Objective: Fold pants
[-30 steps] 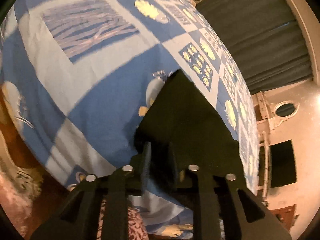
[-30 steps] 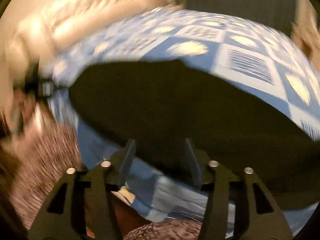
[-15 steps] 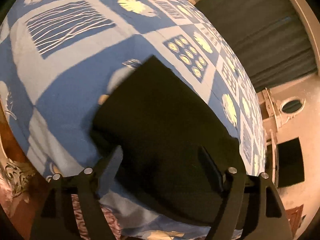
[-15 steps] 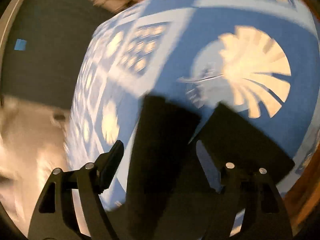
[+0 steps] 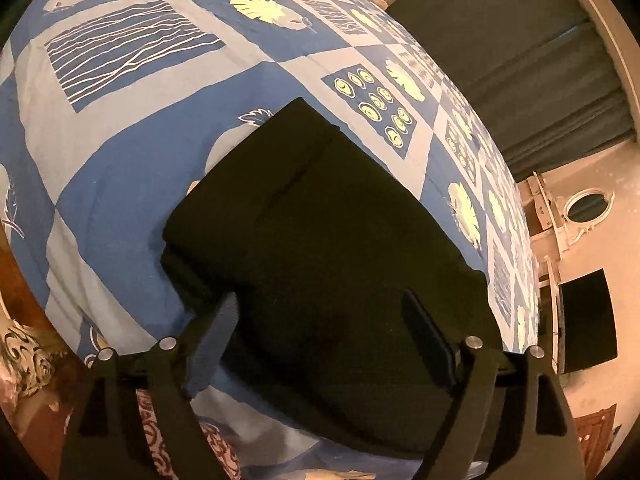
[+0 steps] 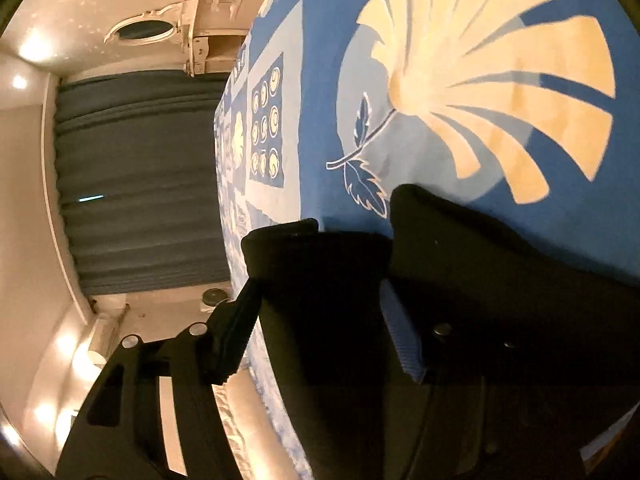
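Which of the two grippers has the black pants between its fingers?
The right gripper: a fold of the black pants sits between its closing jaws. The left gripper just hovers over the pants, jaws opening around nothing.

Folded pants (image 5: 320, 240) on bedspread (image 5: 132, 152), near its edge

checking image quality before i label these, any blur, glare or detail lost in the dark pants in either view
Left wrist view: sharp, warm dim light, strong fisheye bending of the bedsheet; the black pants show only a faint seam. Right wrist view: mostly sharp, view rolled sideways, bright glare spots on the wall at left; the pants are near featureless black, merging with the right gripper, whose jaws are closing around a fold.
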The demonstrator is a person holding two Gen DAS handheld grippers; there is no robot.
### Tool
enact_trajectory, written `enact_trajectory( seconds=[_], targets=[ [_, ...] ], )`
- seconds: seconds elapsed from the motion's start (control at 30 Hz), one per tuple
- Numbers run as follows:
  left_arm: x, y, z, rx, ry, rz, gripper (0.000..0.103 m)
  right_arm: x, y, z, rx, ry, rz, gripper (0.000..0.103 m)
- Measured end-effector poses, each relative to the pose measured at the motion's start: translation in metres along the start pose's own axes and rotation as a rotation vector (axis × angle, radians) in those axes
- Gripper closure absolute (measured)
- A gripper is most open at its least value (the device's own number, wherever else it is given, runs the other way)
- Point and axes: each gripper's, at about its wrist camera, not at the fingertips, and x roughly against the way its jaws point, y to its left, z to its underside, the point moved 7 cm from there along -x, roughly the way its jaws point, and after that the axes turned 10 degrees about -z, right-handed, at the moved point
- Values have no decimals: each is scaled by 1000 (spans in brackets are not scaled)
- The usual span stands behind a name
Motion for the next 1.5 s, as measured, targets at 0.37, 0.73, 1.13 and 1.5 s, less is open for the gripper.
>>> enact_trajectory(
  seconds=[0.37, 0.73, 1.13, 1.5],
  targets=[
    [-1, 0, 2, 8, 3, -3, 19, -6, 14, 3, 90, -48, 39, 91],
    [-3, -2, 3, -13, 2, -9, 18, 85, 65, 16, 243, -77, 143, 87],
    [-3, -6, 7, -46, -13, -31, 17, 117, -25, 31, 92, -74, 132, 50],
    [-1, -7, 9, -72, -20, -41, 17, 89, -35, 37, 134, -56, 119, 97]
  ],
)
